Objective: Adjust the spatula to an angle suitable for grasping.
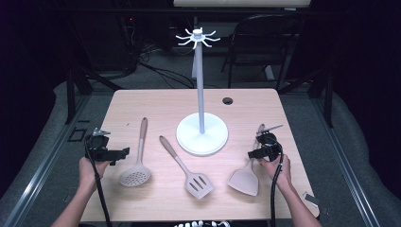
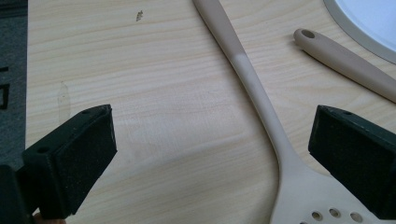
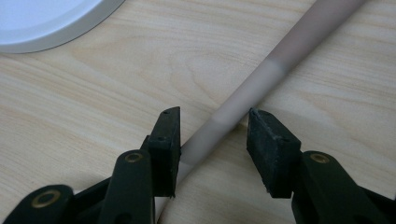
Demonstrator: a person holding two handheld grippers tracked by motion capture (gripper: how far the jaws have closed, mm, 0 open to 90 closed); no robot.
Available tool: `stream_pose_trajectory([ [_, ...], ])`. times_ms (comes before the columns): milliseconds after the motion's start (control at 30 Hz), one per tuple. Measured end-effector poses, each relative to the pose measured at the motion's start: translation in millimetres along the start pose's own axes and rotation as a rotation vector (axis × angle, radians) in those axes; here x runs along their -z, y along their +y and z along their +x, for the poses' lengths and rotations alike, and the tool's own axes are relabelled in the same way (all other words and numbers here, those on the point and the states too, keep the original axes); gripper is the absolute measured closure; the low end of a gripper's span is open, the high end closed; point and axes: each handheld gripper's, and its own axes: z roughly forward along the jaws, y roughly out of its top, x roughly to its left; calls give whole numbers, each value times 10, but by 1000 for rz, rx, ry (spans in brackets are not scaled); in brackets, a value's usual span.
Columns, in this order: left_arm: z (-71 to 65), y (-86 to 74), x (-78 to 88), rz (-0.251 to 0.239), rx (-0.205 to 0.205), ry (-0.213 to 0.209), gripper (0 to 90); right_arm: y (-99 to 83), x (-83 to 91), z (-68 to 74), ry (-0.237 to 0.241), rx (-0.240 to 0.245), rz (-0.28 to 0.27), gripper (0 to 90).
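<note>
Three beige utensils lie on the wooden table (image 1: 156,104). A solid spatula (image 1: 245,179) lies at the right. My right gripper (image 1: 259,152) straddles its handle (image 3: 289,51); the right gripper (image 3: 214,115) is open, the left pad close against the handle and the right pad a little apart from it. A skimmer with holes (image 1: 135,176) lies at the left. My left gripper (image 1: 118,153) stands wide open just left of it; in its own view the skimmer (image 2: 252,84) runs between the left gripper (image 2: 212,119) jaws, nearer the right one, untouched.
A slotted turner (image 1: 198,183) lies in the middle, its handle (image 2: 345,60) angled toward the white stand's round base (image 1: 189,137). The stand's tall pole carries hooks at the top (image 1: 197,38). A cable hole (image 1: 228,100) sits at the table's back. A chair (image 1: 265,42) stands behind.
</note>
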Motion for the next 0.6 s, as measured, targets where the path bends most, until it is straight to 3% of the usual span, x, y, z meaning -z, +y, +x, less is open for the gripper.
stream_pose_trajectory([
  [600,29,-7,19,-2,-4,0,10,16,30,-27,2,-15,26,583],
])
